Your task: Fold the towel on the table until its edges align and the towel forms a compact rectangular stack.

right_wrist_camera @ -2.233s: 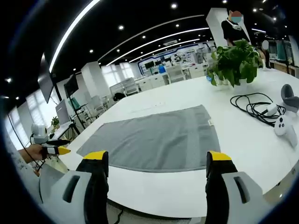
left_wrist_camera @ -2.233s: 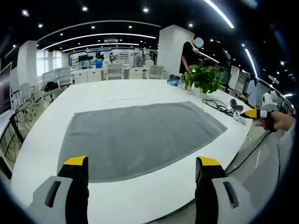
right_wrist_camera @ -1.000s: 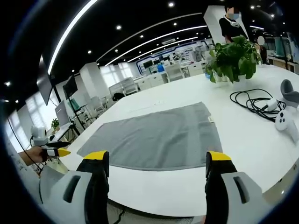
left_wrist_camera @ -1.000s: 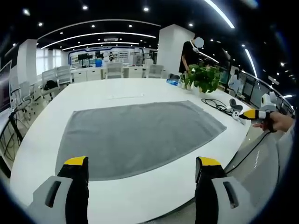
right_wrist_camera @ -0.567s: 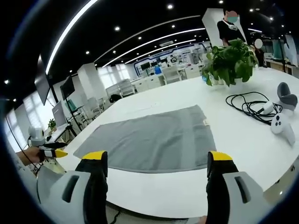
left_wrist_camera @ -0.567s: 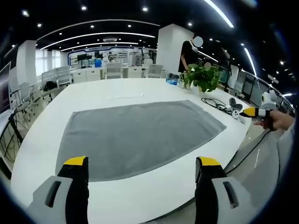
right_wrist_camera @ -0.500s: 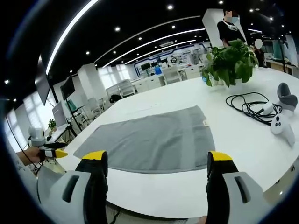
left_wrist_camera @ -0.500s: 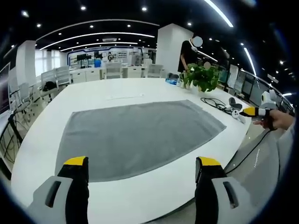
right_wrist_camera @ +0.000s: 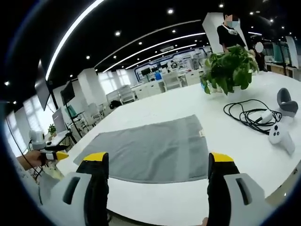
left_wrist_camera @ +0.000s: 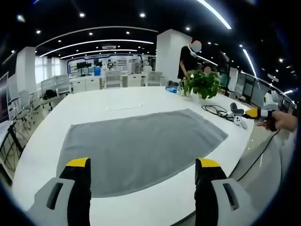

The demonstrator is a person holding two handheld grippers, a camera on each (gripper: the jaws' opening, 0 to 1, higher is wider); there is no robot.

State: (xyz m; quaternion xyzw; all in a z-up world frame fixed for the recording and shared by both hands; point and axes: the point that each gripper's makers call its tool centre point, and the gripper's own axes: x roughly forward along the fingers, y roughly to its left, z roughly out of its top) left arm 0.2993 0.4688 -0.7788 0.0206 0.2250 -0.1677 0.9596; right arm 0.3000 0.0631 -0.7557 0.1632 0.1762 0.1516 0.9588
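Both of my grippers stand with jaws wide apart and hold nothing. The left gripper (left_wrist_camera: 141, 165) and the right gripper (right_wrist_camera: 157, 157) each hover off the near edge of the table (left_wrist_camera: 136, 96), short of the cloth.

The towel (left_wrist_camera: 141, 143) lies flat and fully spread on the table, unfolded; no fold is started, as far as I can judge. In the left gripper view it sits directly ahead of my jaws, its near hem just beyond the fingertips (left_wrist_camera: 77, 163) and its long axis running across the view, from one side to the other. In the right gripper view the towel (right_wrist_camera: 150, 150) also lies ahead, with its near hem between and just past my jaw tips.

The deciding relation: the long axis runs crosswise to both sets of jaws, and each gripper faces its own end of the near hem. I judge the left gripper nearer the left near corner and the right gripper nearer the right near corner, so a fold away from me would carry the near hem onto the far one.

A plant (right_wrist_camera: 228, 68), a cable (right_wrist_camera: 247, 113) and a controller (right_wrist_camera: 280, 136) lie to the right of the towel, apart from it.
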